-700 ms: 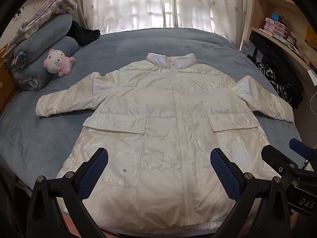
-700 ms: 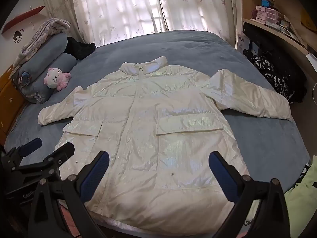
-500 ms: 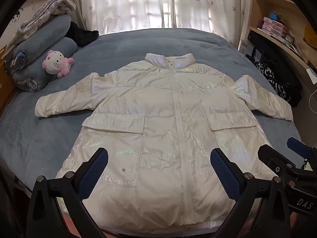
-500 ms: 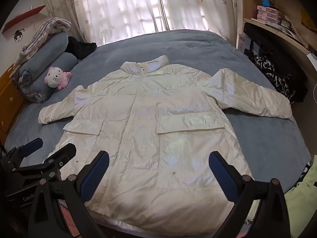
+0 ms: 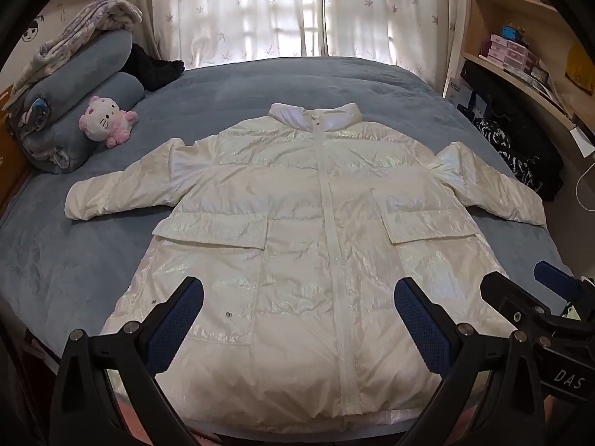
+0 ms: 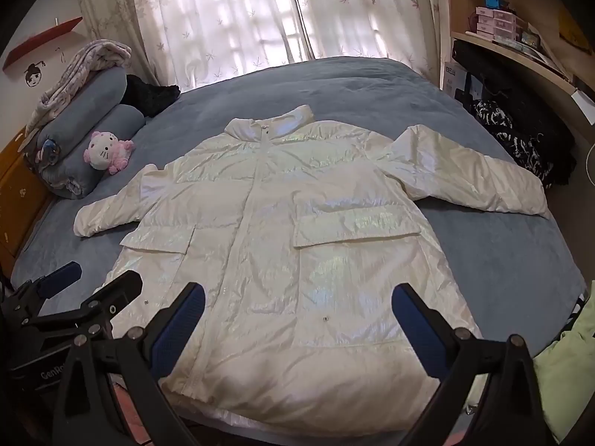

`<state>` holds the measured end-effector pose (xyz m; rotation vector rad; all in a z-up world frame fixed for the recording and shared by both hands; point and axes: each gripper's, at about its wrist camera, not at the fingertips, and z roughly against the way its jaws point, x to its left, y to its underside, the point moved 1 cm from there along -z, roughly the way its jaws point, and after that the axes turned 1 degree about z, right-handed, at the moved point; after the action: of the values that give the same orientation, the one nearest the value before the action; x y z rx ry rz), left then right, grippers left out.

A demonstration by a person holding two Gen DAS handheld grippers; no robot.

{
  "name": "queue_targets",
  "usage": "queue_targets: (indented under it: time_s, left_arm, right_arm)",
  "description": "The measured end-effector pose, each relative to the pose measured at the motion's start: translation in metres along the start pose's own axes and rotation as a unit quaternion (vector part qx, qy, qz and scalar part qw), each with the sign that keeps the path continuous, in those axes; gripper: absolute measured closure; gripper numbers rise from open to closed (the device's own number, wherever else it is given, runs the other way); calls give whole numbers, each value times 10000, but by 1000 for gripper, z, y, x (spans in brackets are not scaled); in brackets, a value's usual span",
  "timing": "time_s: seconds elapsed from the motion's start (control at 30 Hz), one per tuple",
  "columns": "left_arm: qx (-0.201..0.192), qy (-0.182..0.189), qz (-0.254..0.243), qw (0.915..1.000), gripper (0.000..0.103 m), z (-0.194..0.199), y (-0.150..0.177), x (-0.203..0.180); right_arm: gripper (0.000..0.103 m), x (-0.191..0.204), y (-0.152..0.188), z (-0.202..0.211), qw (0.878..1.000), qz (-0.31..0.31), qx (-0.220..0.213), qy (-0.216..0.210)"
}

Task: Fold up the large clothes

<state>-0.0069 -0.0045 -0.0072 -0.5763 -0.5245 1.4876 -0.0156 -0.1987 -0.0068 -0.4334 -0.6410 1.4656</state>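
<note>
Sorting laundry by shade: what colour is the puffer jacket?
Shiny pearly white jacket, clearest in the left wrist view.
</note>
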Motion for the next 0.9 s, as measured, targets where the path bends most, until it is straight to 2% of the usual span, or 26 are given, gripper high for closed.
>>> queue_targets:
  time_s: [0.5, 0.9]
  left_arm:
    - [-13, 31, -3, 10000, 3, 8, 8, -1]
    - [8, 30, 139, 9999, 3, 27, 22, 7]
  right_arm:
    - [2, 0, 1, 3, 10000, 3, -27, 12]
    - [2, 8, 15, 23, 9998, 63, -187, 14]
